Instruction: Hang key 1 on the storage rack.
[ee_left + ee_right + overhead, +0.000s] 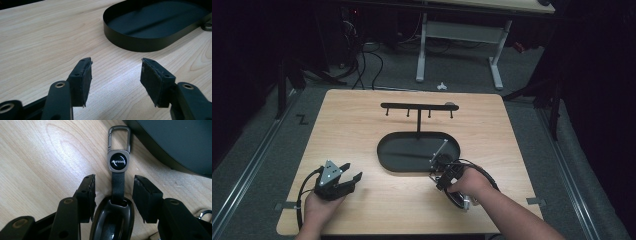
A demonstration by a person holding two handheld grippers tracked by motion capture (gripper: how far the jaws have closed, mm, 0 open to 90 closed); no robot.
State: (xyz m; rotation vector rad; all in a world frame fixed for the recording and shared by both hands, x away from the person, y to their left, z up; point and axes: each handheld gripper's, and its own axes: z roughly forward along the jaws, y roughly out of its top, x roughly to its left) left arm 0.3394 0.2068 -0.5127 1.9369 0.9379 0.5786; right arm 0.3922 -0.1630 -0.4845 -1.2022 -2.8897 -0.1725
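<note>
the right gripper (438,175) is hard to read in the high view, where the hand (467,184) covers most of it. in the right gripper view its jaws stand spread, one on each side of a black key fob (112,221), with a gap between each pad and the fob, so nothing is pinched. the fob's lower end is cut off by the bottom edge.

the fob lies flat on the wooden table (357,130), just outside the rim of the black oval tray (387,160), at about 5 o'clock from the tray's middle in the high view. its long axis runs 6 to 12 o'clock in the right gripper view: body at 6, then a dark strap (118,186), a round badge (117,162) whose lettering is too small to read, and a metal clip (119,137) pointing to 12.

the left gripper (350,173) rests at 8 o'clock from the tray, jaws wide apart and empty over bare wood. a hook rack (418,106) rises from the tray's far edge.
</note>
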